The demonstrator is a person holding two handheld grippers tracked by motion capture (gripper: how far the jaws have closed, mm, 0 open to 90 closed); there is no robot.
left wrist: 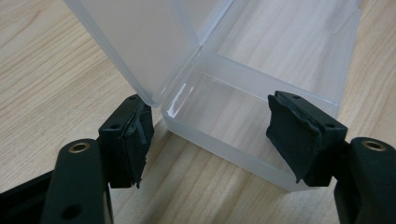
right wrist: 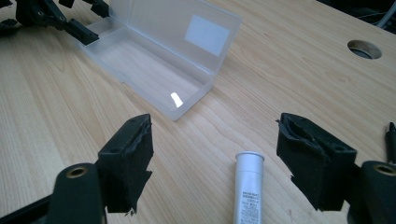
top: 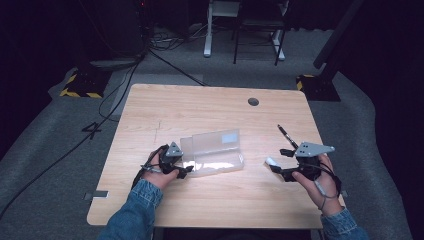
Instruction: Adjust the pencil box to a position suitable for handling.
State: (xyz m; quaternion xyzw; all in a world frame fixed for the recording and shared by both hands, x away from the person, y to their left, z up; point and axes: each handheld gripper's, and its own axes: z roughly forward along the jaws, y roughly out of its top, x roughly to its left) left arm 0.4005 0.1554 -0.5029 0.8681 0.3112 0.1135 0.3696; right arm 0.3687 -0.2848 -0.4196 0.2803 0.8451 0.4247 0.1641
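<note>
Left gripper (top: 185, 169) closed as narrow as possible around the near short end of the clear box (top: 215, 152), one pad at the hinge corner, the other against the front wall. Firm hold, by the look of the pads in the left gripper view, with the end wall right between the jaws. Box flat on the wooden table (top: 210, 105), stretching away from these jaws. Lid (top: 212, 141) up and open, leaning back on the far side, with a pale label (right wrist: 207, 35) on it.

Right gripper (right wrist: 217, 161) wide open, holding nothing. White tube (right wrist: 248, 186) lying on the table in the gap between its jaws, nearer to the right-hand one, touched by neither pad. Open box well ahead of this gripper, up and to the left in its own view. Black pen (top: 284, 133) on the table just beyond the right gripper, apart from the tube.
</note>
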